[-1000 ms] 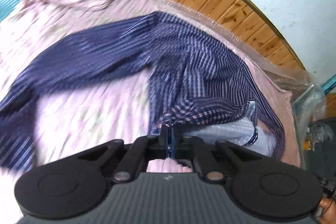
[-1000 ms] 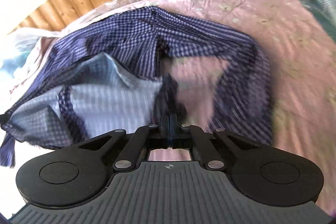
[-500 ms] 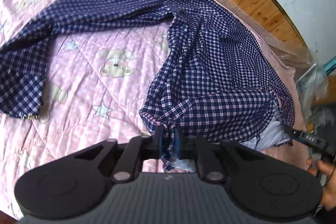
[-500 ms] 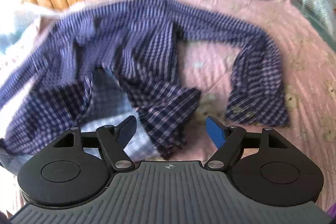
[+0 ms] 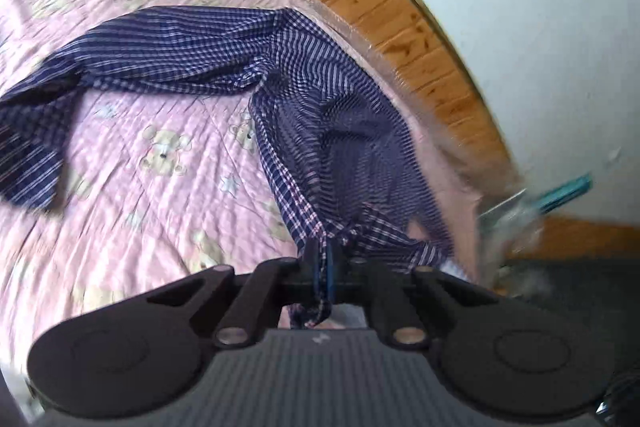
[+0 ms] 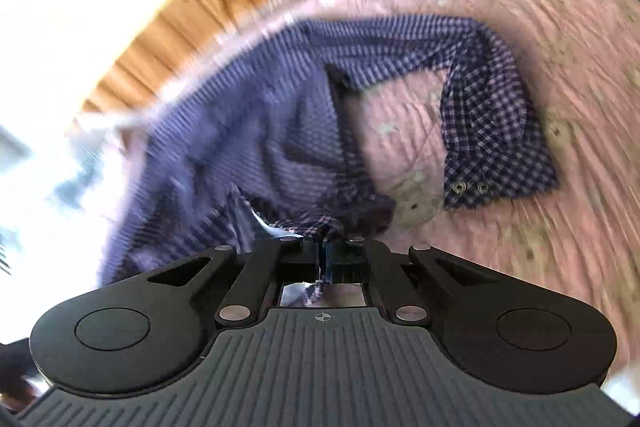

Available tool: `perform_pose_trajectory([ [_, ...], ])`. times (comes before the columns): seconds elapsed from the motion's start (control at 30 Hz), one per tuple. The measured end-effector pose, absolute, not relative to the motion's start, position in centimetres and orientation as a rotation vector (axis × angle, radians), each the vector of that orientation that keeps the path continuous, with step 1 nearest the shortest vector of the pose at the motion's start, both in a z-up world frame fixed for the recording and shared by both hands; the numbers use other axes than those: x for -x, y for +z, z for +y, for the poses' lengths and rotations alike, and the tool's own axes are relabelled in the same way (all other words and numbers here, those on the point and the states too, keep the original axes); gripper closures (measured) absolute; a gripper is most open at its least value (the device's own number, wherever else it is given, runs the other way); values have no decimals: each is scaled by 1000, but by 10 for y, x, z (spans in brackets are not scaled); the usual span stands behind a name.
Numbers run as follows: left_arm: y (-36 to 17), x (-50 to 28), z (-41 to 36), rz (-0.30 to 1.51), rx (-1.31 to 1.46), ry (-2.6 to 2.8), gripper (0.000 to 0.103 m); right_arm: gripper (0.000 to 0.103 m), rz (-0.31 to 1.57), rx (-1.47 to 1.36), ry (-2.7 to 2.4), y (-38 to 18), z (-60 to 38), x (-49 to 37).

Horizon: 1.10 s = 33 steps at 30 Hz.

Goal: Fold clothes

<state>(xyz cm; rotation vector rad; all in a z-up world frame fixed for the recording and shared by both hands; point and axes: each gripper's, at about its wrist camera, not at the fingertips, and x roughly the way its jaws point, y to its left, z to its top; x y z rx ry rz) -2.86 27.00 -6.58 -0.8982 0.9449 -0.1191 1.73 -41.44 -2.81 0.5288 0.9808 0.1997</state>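
Where the pink quilt (image 5: 168, 211) with its bears and stars covers the bed, one navy checked shirt (image 5: 304, 131) lies spread, and two grippers have hold of it. On the left, the left gripper (image 5: 323, 259) is clenched on a bunched edge of the shirt, cloth pulled taut up to its closed jaws, one sleeve trailing off to the far left. On the right, the right gripper (image 6: 325, 254) is likewise pinched tight on another gathered edge, with the second sleeve bent on the quilt, two snaps (image 6: 469, 187) showing on its cuff. Wooden panelling (image 5: 384, 27) runs behind.
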Motion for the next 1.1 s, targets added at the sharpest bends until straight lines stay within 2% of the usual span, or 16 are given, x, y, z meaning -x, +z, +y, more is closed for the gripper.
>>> perform_pose_trajectory([
  [0.1,-76,29,290,1031,912,-65,99,103,1013,-656,193,-13,-445,2],
  [0.23,-157,27,294,1207,833,21,99,103,1120,-592,119,-67,-447,8],
  [0.37,-202,45,270,1249,643,63,96,102,1248,-417,57,-131,-432,17],
  [0.43,-205,57,260,1231,543,81,90,94,1244,-252,26,-137,-424,33],
  [0.5,-197,71,250,1186,440,90,80,65,1183,-78,8,-126,-414,53],
  [0.53,-193,77,245,1160,390,94,79,61,1150,7,-1,-120,-409,62],
  [0.6,-180,82,233,1089,309,76,59,60,1073,130,70,-112,-388,69],
  [0.67,-169,85,221,1019,237,41,46,59,992,250,142,-104,-367,76],
  [0.73,-165,80,205,988,173,-10,45,58,935,364,227,-105,-345,78],
  [0.8,-165,71,185,969,96,-61,45,65,905,474,326,-116,-322,74],
  [0.87,-166,63,165,956,15,-121,46,74,887,565,394,-127,-306,70],
  [0.93,-175,59,151,951,-65,-168,50,74,886,637,428,-137,-299,67],
  [0.97,-181,55,148,961,-88,-186,57,76,885,673,446,-142,-295,65],
  [1.03,-193,48,146,996,-111,-217,91,99,908,652,473,-142,-300,60],
  [1.07,-195,46,148,1008,-114,-228,102,103,920,627,487,-138,-303,58],
  [1.1,-193,48,151,1008,-101,-237,103,103,932,603,501,-135,-305,55],
])
